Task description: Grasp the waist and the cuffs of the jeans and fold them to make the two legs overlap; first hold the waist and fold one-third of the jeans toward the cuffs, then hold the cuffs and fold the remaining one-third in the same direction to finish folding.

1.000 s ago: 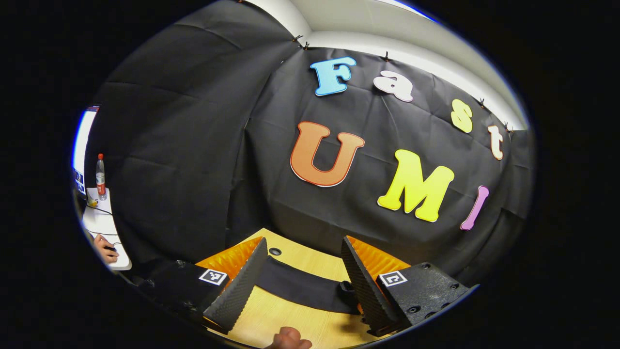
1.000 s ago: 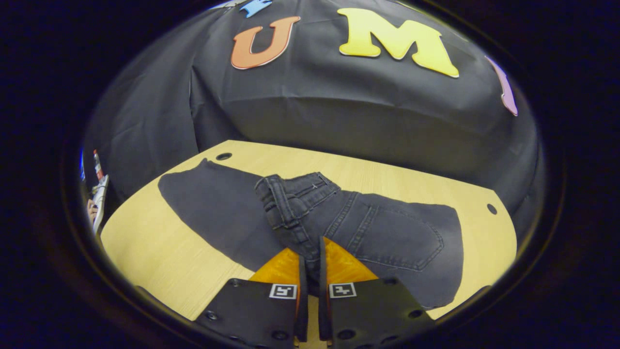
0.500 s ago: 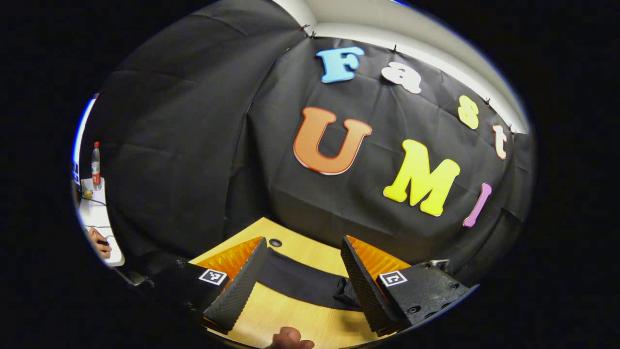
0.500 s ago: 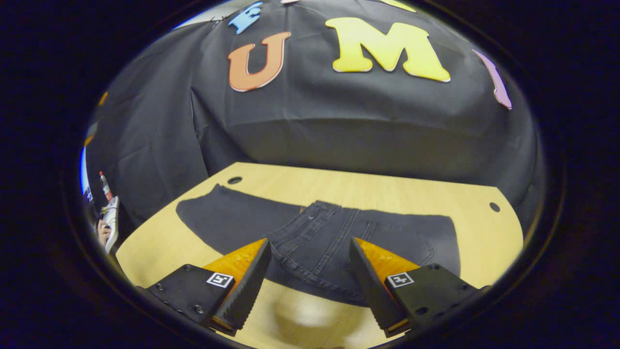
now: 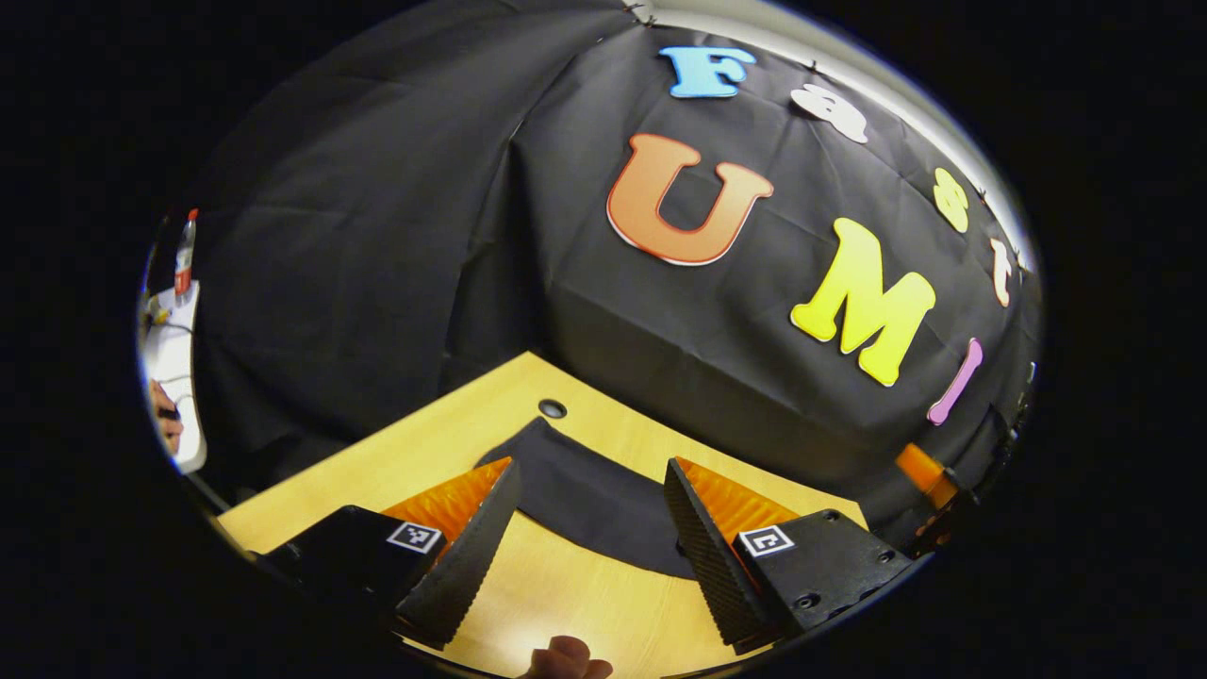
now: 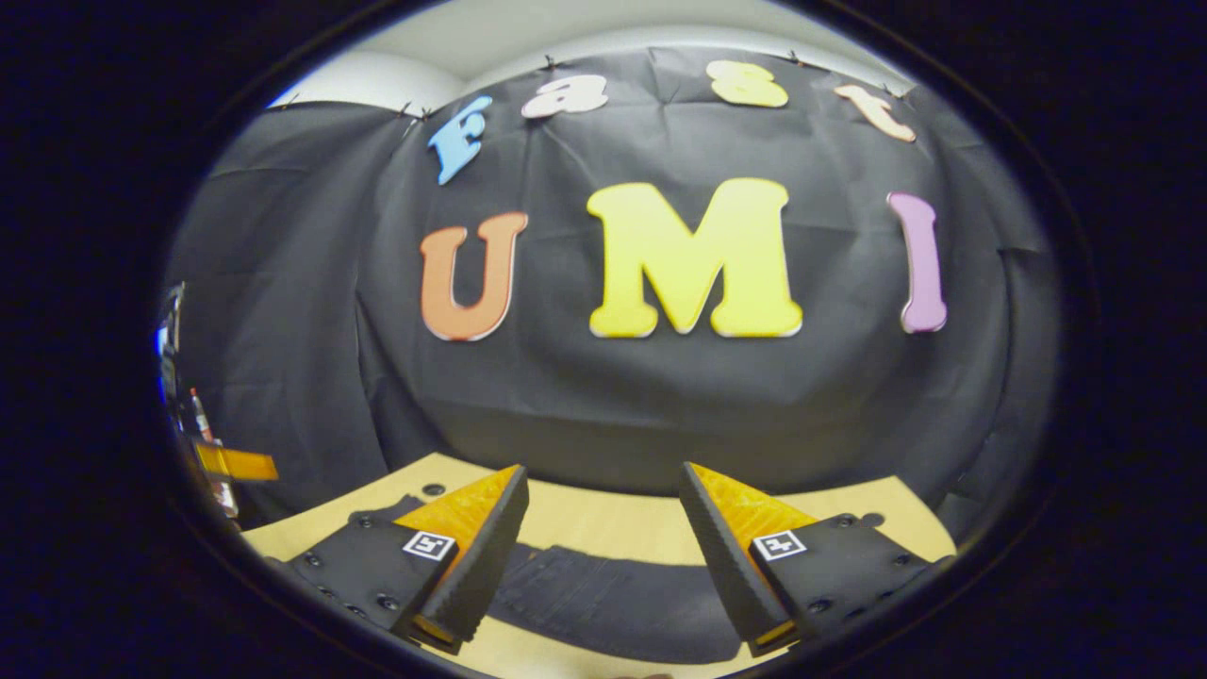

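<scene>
With both the left gripper and right gripper spread wide and holding nothing above the jeans lying flat on the table, we judge the waist fold done — next, we must pinch the cuffs.

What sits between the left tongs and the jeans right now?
Nothing: in the left gripper view only bare table separates the open left tongs from the jeans.

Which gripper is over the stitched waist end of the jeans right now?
The right gripper: seams and pocket stitching of the dark denim jeans lie below its open fingers. The left gripper looks down on plain leg fabric.
</scene>
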A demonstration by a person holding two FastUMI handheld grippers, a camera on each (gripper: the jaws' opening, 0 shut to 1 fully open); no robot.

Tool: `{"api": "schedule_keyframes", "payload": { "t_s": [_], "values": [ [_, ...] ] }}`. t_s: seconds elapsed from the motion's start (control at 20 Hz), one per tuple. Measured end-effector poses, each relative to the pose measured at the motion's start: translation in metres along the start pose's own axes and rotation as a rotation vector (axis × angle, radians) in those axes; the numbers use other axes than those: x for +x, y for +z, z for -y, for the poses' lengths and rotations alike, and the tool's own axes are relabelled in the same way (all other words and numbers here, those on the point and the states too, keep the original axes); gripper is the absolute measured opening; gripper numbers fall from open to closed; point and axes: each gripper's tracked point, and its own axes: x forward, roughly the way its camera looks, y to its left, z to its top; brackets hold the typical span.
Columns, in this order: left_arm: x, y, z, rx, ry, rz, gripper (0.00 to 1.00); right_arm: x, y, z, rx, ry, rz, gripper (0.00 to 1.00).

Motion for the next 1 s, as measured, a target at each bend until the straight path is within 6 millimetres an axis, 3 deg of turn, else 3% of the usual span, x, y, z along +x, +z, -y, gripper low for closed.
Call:
{"api": "schedule_keyframes", "payload": {
  "t_s": [0.15,0.3,0.4,0.55,0.8,0.9,1.0],
  "values": [
    [0.020,-0.023,-0.015,-0.165,-0.005,-0.059,0.98,-0.012,0.036,0.024,0.007,-0.036,0.048,0.98],
    [0.056,-0.049,-0.026,-0.416,-0.022,-0.157,0.98,-0.023,0.057,0.044,-0.002,-0.061,0.086,0.98],
    [0.078,-0.062,-0.042,-0.596,-0.002,-0.203,0.98,-0.029,0.057,0.055,-0.004,-0.070,0.073,0.99],
    [0.102,-0.060,-0.064,-0.767,0.040,-0.163,0.99,-0.037,0.061,0.074,-0.047,-0.091,0.069,0.98],
    [0.122,-0.058,-0.096,-0.851,0.111,-0.127,0.98,-0.042,0.068,0.104,-0.065,-0.134,0.062,0.99],
    [0.126,-0.069,-0.105,-0.852,0.154,-0.144,0.99,-0.042,0.068,0.113,-0.053,-0.152,0.063,0.98],
    [0.134,-0.066,-0.102,-0.876,0.146,-0.133,0.98,-0.045,0.066,0.120,-0.057,-0.161,0.056,0.98]
  ]
}}
